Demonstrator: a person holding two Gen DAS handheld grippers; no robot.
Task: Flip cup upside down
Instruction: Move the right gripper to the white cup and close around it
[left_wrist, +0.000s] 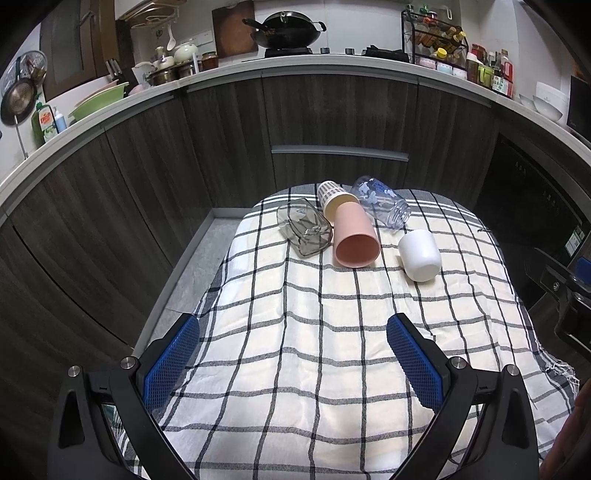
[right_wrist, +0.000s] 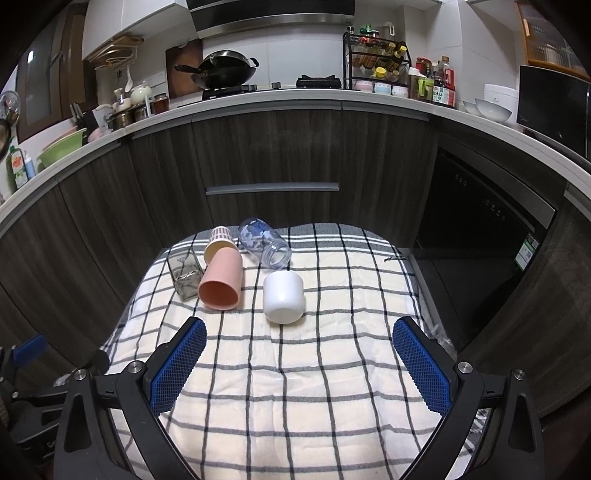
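Several cups lie on their sides at the far end of a checked cloth (left_wrist: 295, 350). A pink cup (left_wrist: 355, 236) (right_wrist: 221, 282) points its mouth toward me. A white cup (left_wrist: 421, 254) (right_wrist: 283, 297) lies to its right. A smoky square glass (left_wrist: 304, 230) (right_wrist: 184, 275) lies to its left. A cream patterned cup (left_wrist: 334, 195) (right_wrist: 220, 240) and a clear blue-printed glass (left_wrist: 382, 201) (right_wrist: 264, 242) lie behind. My left gripper (left_wrist: 291, 365) is open and empty, well short of the cups. My right gripper (right_wrist: 299, 365) is open and empty, nearest the white cup.
The cloth (right_wrist: 295, 369) covers a small table in front of dark wood cabinets (left_wrist: 332, 118). A grey floor strip (left_wrist: 192, 266) shows at the table's left edge. A black oven (right_wrist: 480, 229) stands to the right. The counter above holds a wok (right_wrist: 225, 70) and bottles.
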